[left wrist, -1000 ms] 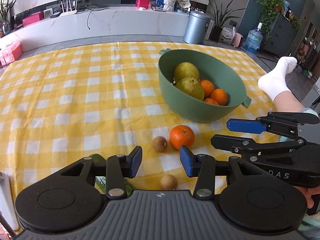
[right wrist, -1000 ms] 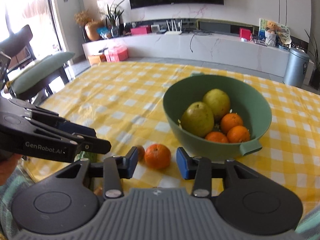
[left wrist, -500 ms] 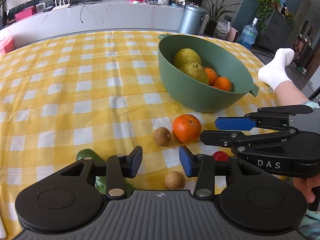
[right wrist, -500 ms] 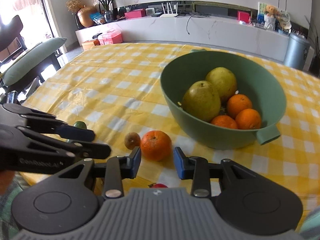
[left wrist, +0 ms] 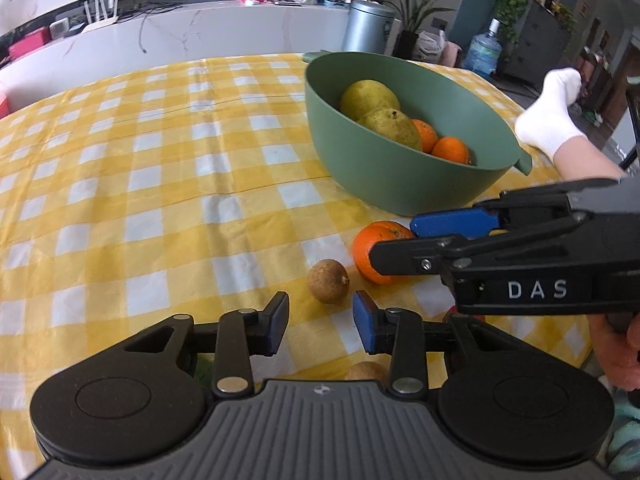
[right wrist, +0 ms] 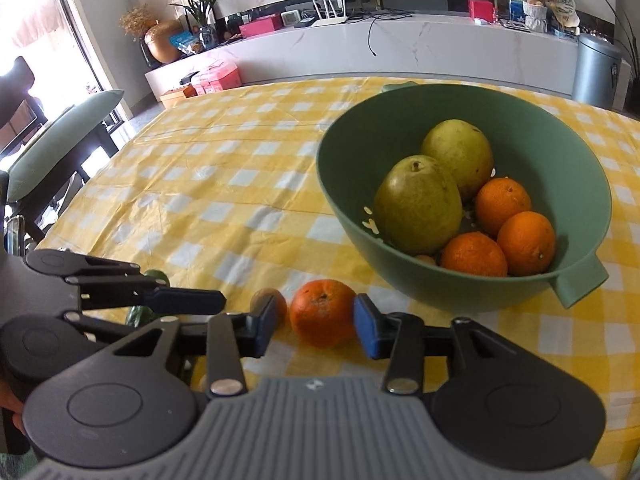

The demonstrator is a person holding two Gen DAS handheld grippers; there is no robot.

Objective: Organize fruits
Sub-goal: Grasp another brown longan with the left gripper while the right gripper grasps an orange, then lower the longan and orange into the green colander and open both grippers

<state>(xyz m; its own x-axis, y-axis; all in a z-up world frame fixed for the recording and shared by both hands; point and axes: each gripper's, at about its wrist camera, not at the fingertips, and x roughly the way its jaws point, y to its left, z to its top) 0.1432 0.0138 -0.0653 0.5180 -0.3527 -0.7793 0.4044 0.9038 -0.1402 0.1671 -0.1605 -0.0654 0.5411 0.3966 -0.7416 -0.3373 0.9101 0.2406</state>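
Checked tablecloth (right wrist: 224, 184), right gripper (right wrist: 314, 322) now nearer, wide around loose orange (right wrist: 322, 312); left gripper (left wrist: 320, 324) wide, empty.

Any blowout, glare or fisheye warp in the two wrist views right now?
Right wrist view: the window at far left is blown out to white, and the bowl and loose orange are sharp. Left wrist view: even light, no blowout, the counter edge bows with fisheye warp, and the tablecloth shows soft sheen only.

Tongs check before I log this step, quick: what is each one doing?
Left tongs: open, holding nothing.
Right tongs: open around the loose orange, not shut on it.
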